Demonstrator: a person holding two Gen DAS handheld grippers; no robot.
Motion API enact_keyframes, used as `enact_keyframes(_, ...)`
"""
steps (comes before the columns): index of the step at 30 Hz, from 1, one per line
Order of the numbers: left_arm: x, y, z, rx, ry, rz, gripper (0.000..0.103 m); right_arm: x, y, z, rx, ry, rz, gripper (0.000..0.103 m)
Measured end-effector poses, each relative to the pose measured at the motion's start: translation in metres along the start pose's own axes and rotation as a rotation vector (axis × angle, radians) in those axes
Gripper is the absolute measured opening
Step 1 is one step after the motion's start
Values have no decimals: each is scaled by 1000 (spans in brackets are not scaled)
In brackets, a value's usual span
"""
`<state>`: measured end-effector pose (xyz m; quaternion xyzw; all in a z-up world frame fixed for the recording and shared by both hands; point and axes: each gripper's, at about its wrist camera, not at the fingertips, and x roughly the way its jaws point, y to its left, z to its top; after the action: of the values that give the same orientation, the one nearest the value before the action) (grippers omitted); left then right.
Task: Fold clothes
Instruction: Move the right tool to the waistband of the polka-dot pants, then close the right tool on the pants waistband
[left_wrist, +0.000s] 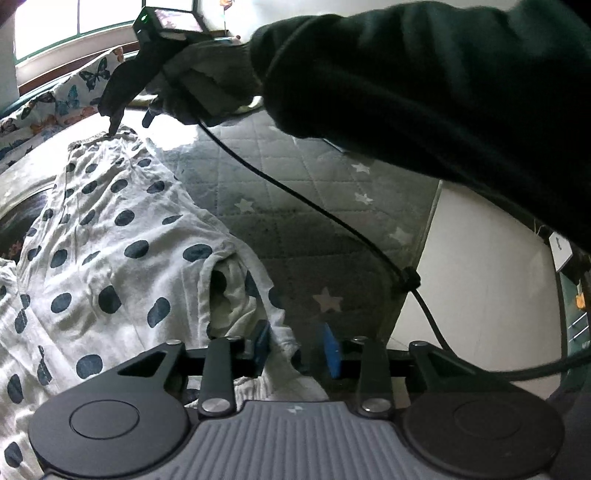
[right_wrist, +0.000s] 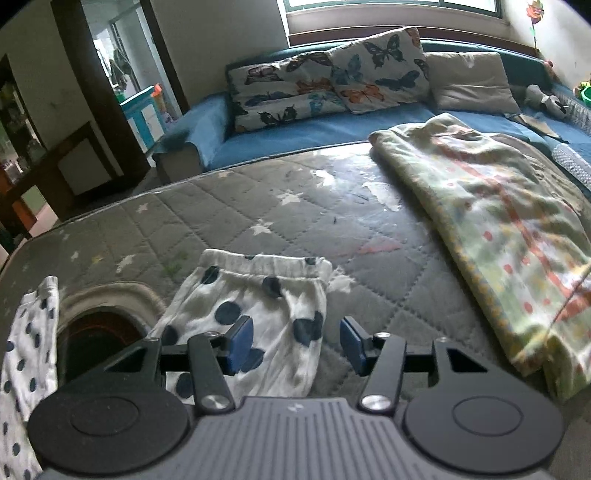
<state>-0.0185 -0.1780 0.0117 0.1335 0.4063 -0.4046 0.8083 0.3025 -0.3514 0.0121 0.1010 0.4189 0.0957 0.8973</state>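
Both grippers over the dotted garment, fingers spread.

My left gripper (left_wrist: 297, 349) gapes at the white navy-dotted cotton garment's (left_wrist: 110, 236) hem, maybe touching; my right gripper (right_wrist: 297, 343) hangs open above its waistband (right_wrist: 266, 264) on the grey star-quilted mattress (right_wrist: 229, 210).

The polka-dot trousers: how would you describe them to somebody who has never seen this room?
Start from the grey quilted mattress printed with white stars, which stands in front of the blue sofa. At its near edge, just ahead of the right tongs, lie the polka-dot trousers. They are white with big dark blue dots and an elastic waistband, unlike the pale floral blanket beside them.
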Motion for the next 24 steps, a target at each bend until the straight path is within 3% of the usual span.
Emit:
enact_keyframes(6,2,9,1,-47,2,-4,18,14,-1,4,2,-7,-18,37)
enact_keyframes(8,2,11,1,-57,0,-5,15,16,2,4,0,-7,-27,14)
enact_keyframes(11,0,13,1,-70,-10,-10,11,18,5,6,17,-3,-38,4)
enact_keyframes(24,-44,40,-15,-206,-129,-42,9,-12,28,29,76,-40,-17,3)
